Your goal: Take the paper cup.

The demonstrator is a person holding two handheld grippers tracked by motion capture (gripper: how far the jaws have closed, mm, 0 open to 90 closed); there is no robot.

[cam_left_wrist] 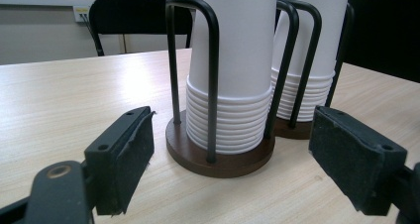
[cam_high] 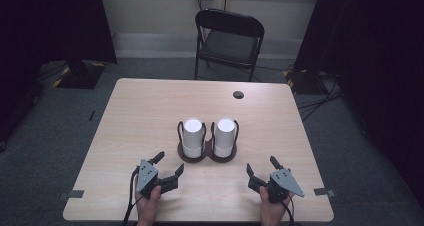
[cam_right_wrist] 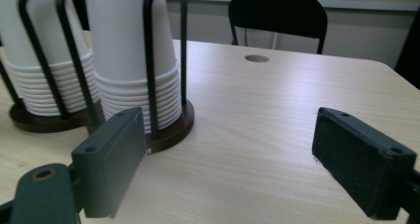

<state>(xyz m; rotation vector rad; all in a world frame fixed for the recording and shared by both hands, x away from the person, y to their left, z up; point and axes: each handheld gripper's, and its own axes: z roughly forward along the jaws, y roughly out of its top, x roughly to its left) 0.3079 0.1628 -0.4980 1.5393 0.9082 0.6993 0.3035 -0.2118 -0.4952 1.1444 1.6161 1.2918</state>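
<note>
A light wooden worktop [cam_high: 150, 111] carries a dark double cup holder [cam_high: 207, 155] near its middle, a little toward the person's side. The holder has two round brown bases joined side by side, each ringed by black wire loops. Each base bears a stack of white paper cups set upside down: the left stack [cam_high: 192, 136] and the right stack [cam_high: 225, 136] stand upright, just beside each other.

The left gripper [cam_high: 170, 167] rests low over the worktop, in front of and to the left of the holder, held by the person's left hand [cam_high: 148, 206]. Its jaws stand wide apart with nothing between them. In the left gripper view the left stack [cam_left_wrist: 233, 75] stands close ahead of the jaws.

The right gripper [cam_high: 262, 168] sits in front of and to the right of the holder, held by the right hand [cam_high: 272, 210]. Its jaws are also wide apart and hold nothing.

A round cable hole [cam_high: 238, 94] lies near the far edge of the worktop. A black folding chair [cam_high: 227, 43] stands beyond it.
</note>
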